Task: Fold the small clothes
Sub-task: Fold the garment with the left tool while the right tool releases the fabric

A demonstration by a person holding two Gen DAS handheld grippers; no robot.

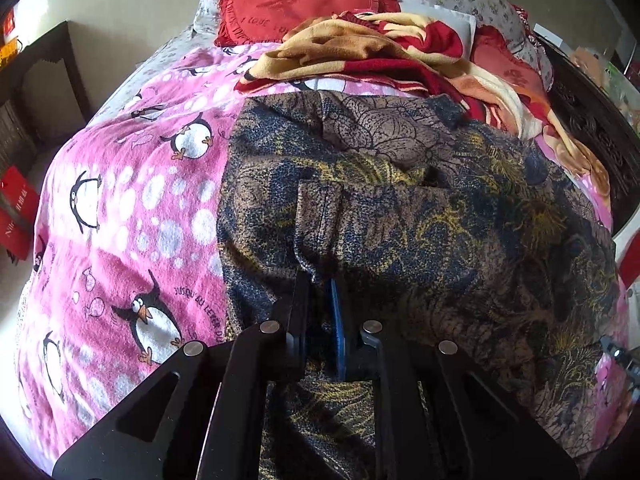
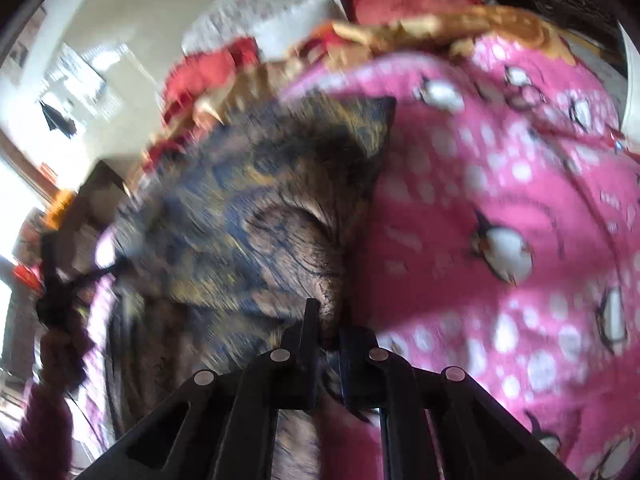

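Two tongs, left tongs and right tongs, are pinched onto the patterned garment on the bed.

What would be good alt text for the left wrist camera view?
The left gripper, shut, pinches a fold of a dark floral-patterned garment lying on a pink penguin-print blanket. Beyond it lie a crumpled red and yellow blanket and a red frilled cushion.

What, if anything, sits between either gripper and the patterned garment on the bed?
Nothing visible. The left gripper is shut on a fold of the garment, and the right gripper is shut on its edge, with no other item between.
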